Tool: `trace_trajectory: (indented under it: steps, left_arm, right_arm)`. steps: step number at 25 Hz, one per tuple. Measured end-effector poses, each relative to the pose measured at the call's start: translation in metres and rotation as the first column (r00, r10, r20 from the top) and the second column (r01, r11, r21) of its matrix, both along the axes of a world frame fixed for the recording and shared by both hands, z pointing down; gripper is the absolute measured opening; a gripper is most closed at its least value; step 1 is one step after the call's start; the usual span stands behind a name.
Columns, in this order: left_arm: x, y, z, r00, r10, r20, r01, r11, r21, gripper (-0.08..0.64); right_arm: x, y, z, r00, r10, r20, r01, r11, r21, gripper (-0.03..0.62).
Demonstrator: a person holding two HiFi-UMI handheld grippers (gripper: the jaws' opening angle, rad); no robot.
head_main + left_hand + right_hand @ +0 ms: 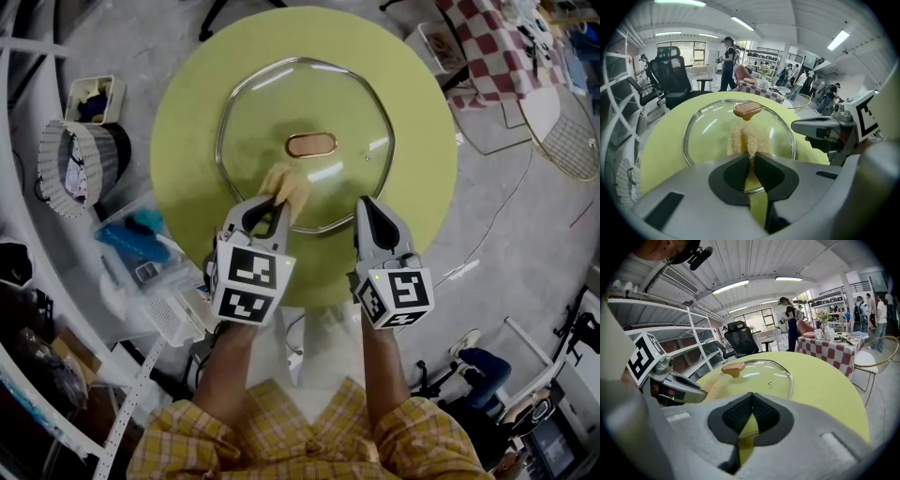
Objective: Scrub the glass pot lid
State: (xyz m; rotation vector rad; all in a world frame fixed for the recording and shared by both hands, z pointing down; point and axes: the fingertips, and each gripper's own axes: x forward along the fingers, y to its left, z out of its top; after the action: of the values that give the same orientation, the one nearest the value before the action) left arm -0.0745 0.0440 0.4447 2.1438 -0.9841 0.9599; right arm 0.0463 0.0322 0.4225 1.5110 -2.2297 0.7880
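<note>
A glass pot lid (272,112) with a steel rim and a copper-coloured knob (311,144) lies flat on a round yellow-green table (187,141). My left gripper (278,199) is shut on a tan loofah scrubber (290,184), which rests on the lid's near side, just short of the knob. From the left gripper view the scrubber (749,138) stands up from the shut jaws toward the knob (747,109). My right gripper (366,202) hovers at the lid's near right rim, shut with nothing in it; the lid (757,376) lies ahead of it.
Left of the table stand a wire basket (70,169) and a small tub (94,98); a clear plastic bin (141,272) sits at the near left. A checkered-cloth table (502,42) and a wire chair (567,131) are at the far right. People stand in the background.
</note>
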Motion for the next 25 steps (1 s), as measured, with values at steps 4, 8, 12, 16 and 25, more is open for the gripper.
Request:
trace_trajectory:
  steps: [4, 8, 12, 16, 25]
  left_arm:
    - [0.000, -0.001, -0.001, 1.000, 0.009, -0.004, -0.010, 1.000, -0.014, 0.034]
    - [-0.002, -0.002, -0.002, 1.000, 0.010, -0.017, -0.011, 0.999, -0.037, 0.034]
    - [-0.002, -0.003, -0.001, 1.000, -0.002, -0.008, 0.002, 1.000, -0.031, 0.034]
    - [-0.001, -0.003, -0.001, 1.000, 0.000, -0.005, 0.000, 0.999, -0.036, 0.034]
    - [-0.001, -0.004, 0.000, 1.000, 0.001, 0.000, -0.001, 0.999, -0.039, 0.034]
  right_arm:
    - [0.005, -0.002, 0.004, 1.000, 0.012, -0.004, -0.012, 1.000, -0.010, -0.002]
    - [0.012, -0.002, 0.010, 1.000, 0.027, -0.016, -0.028, 0.999, -0.034, -0.003]
    - [0.015, -0.003, 0.015, 0.999, 0.029, -0.017, -0.029, 0.998, -0.047, -0.003]
    - [0.022, -0.005, 0.017, 0.999, 0.042, -0.029, -0.044, 0.998, -0.051, -0.003]
    - [0.057, -0.020, 0.025, 0.993, 0.102, -0.054, -0.105, 0.992, -0.072, -0.003]
